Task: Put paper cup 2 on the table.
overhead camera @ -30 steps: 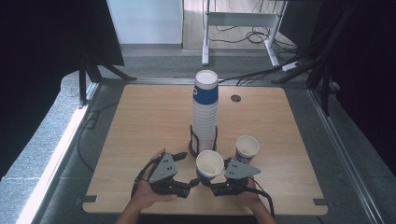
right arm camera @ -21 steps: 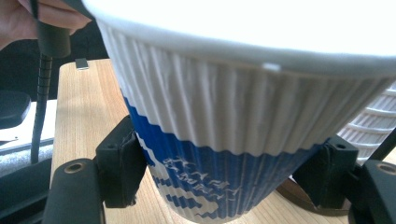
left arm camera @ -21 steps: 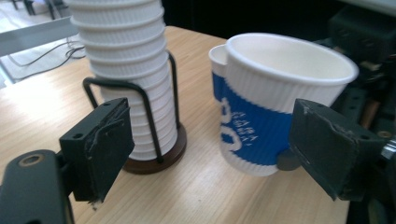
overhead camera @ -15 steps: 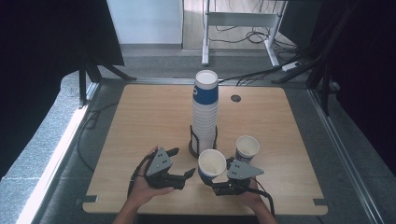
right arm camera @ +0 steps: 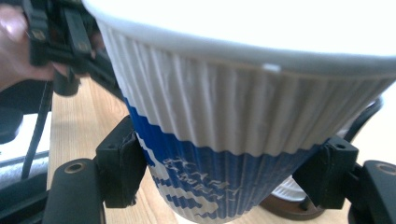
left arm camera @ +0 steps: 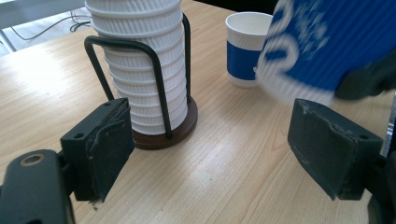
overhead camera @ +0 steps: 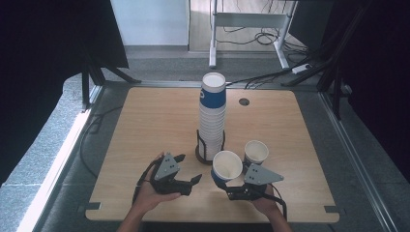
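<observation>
One right hand-held gripper (right arm camera: 224,186) clamping blue-white cup (right arm camera: 243,135), lettering blurred, left hand-held gripper (left arm camera: 210,154) open

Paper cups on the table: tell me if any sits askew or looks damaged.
One does: the cup gripped in the right claw is tilted, mouth toward the camera. The standing cup and the stack in its wire holder are upright. No damage or spill visible.
</observation>
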A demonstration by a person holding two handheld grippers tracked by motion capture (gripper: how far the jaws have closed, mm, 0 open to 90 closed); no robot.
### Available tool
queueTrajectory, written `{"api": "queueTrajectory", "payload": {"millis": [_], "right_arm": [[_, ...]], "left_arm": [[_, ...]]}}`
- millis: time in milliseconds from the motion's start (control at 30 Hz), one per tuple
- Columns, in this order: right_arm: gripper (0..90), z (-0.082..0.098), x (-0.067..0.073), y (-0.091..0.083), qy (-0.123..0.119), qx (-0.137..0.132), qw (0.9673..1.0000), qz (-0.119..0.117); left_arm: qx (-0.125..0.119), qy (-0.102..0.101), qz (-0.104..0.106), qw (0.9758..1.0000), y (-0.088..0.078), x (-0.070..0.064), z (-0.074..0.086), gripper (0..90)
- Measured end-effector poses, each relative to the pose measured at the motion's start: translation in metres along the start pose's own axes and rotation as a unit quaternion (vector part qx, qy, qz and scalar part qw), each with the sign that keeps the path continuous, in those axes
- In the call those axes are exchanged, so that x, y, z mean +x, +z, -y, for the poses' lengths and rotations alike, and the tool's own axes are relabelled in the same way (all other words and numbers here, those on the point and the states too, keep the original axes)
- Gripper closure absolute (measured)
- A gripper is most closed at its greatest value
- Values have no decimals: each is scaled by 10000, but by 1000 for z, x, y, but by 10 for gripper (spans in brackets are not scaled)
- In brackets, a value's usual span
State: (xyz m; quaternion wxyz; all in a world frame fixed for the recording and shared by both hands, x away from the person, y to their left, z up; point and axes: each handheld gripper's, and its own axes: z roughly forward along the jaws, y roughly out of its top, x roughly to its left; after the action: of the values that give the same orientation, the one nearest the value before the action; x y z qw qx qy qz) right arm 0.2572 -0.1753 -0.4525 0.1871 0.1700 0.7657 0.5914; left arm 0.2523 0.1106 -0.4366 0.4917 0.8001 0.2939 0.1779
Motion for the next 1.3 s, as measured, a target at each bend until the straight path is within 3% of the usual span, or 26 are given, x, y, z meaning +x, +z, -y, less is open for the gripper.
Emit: {"api": "queueTrajectory", "payload": {"millis": [233,667,1033,1233,1300], "right_arm": [[263,-11,-8,-21,2,-156,9997,164],[264,-19,-30,-58,63,-437,9966,697],[264,-23,-49,-91,150,-588,9896,1306],[264,-18,-60,-103,189,-527,9846,1659],[264,-13,-66,-108,223,-465,9815,1844]], "left_arm": [[105,-25,-20,9999,3,2,3,148],[209,-25,-37,9998,7,3,5,151],[265,5,-40,9996,8,2,5,156],[278,21,-74,9996,6,3,5,156],[270,8,-66,9996,6,3,5,156]]}}
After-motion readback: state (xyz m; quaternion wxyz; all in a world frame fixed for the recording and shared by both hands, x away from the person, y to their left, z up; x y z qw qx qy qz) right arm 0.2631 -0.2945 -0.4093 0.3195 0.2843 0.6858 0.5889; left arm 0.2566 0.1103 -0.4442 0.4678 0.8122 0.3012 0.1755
